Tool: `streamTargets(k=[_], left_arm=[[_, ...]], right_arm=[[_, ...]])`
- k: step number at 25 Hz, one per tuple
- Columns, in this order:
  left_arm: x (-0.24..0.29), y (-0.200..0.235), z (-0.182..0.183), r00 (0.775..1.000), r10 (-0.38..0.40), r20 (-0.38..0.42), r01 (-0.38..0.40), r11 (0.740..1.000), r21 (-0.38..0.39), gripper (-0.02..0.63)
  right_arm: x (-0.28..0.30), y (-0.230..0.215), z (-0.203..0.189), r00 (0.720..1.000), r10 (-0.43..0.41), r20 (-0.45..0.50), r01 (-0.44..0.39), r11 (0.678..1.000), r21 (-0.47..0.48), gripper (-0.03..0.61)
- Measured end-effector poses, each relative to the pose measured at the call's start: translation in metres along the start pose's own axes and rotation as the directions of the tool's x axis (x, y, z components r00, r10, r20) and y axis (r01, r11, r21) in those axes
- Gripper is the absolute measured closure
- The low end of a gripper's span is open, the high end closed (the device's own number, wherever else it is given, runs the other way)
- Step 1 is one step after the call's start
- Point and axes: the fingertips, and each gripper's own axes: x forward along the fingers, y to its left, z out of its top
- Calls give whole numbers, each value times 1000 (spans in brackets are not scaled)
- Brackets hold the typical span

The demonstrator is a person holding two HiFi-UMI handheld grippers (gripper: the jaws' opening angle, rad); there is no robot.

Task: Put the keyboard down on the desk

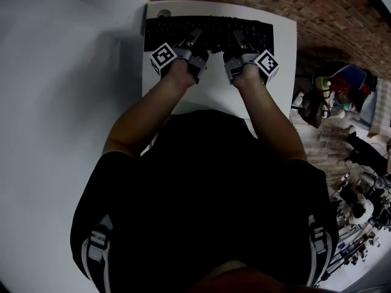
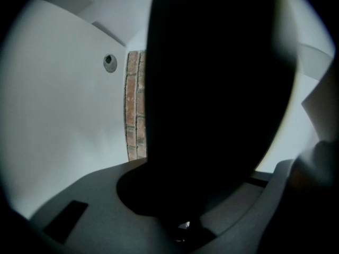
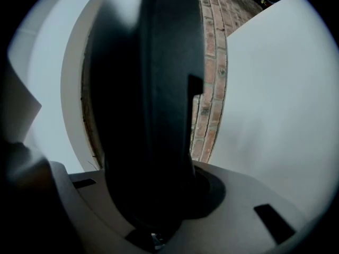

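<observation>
A black keyboard (image 1: 208, 29) lies lengthwise across the far part of the white desk (image 1: 214, 93). Both grippers hold it by its near long edge. My left gripper (image 1: 194, 43) is shut on the keyboard left of its middle, my right gripper (image 1: 239, 43) right of its middle. In the left gripper view the keyboard (image 2: 217, 99) fills the gap as a dark slab seen edge-on between the grey jaws of the left gripper (image 2: 196, 194). The right gripper view shows the same slab (image 3: 148, 115) clamped in the right gripper (image 3: 153, 205). Whether the keyboard rests on the desk or hangs just above it, I cannot tell.
A round cable hole (image 1: 164, 13) sits at the desk's far left corner. Brickwork (image 1: 317, 11) lies beyond the desk. A white panel (image 1: 61, 102) stands along the left. Bags and gear (image 1: 342, 102) crowd the floor to the right.
</observation>
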Motion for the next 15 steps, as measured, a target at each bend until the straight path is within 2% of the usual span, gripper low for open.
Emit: streamTargets(k=[15], left_arm=[[16, 41, -2, 998, 61, 13, -61, 998, -20, 532]], right_arm=[[3, -41, 16, 997, -71, -4, 71, 996, 46, 472]])
